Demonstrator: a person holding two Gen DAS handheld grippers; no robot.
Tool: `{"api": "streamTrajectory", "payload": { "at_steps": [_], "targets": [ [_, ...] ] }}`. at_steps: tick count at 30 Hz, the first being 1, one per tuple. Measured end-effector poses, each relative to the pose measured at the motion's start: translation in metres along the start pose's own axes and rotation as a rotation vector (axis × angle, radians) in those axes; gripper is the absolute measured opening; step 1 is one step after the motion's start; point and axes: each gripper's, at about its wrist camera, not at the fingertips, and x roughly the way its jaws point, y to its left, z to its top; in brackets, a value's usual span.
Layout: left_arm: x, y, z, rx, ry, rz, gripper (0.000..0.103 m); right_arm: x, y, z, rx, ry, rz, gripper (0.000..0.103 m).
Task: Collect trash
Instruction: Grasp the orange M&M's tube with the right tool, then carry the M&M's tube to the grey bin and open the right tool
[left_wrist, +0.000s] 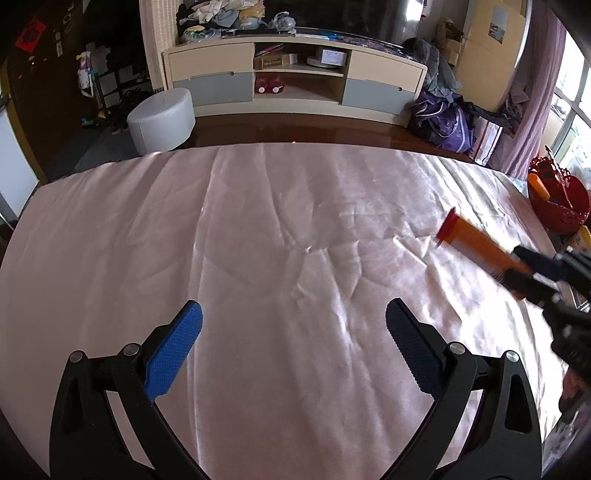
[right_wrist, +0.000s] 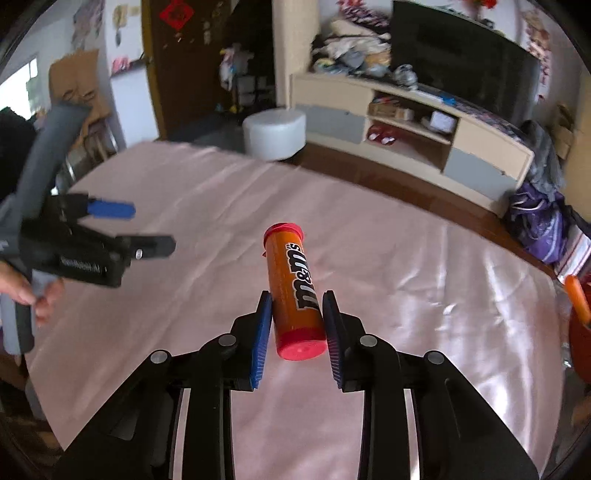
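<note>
The right gripper (right_wrist: 297, 334) clamped an orange tube (right_wrist: 295, 288) by its lower end above the cloth (right_wrist: 406, 258), the left gripper (left_wrist: 293, 350) gaped empty; so low a hold might let the tube tip out.

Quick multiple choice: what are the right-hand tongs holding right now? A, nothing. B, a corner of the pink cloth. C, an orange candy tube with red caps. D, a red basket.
C: the right tongs have their blue pads pressed against both sides of the orange candy tube, which is lifted clear of the pink cloth; the left tongs stand open and empty.
</note>
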Motion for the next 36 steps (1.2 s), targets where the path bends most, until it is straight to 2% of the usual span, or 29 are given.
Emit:
{"api": "streamTrajectory", "payload": {
  "at_steps": [5, 7, 12, 14, 20, 29, 36],
  "targets": [
    [-0.005, -0.009, -0.006, 0.014, -0.002, -0.016, 0.092, -0.019, -0.004, -0.008, 0.024, -0.009, -0.01, 0.029],
    [-0.01, -0.012, -0.013, 0.01, 0.004, -0.033, 0.085, -0.022, -0.004, -0.013, 0.032, 0.003, -0.014, 0.029],
    [-0.039, -0.03, -0.05, 0.056, 0.024, -0.06, 0.059, -0.047, 0.011, -0.044, 0.034, 0.042, -0.036, 0.029],
    [-0.054, -0.037, -0.067, 0.07, 0.037, -0.081, 0.056, -0.06, 0.019, -0.06, 0.037, 0.065, -0.043, 0.029],
    [-0.104, -0.049, -0.125, 0.096, 0.044, -0.132, 0.052, -0.095, 0.046, -0.106, 0.065, 0.116, -0.039, 0.029],
    [-0.161, -0.046, -0.21, 0.07, 0.069, -0.163, 0.049, -0.159, 0.091, -0.163, 0.185, 0.072, 0.029, 0.029],
    [-0.195, -0.046, -0.276, 0.01, 0.058, -0.194, 0.049, -0.181, 0.127, -0.199, 0.236, 0.079, 0.036, 0.029]
  ]
}}
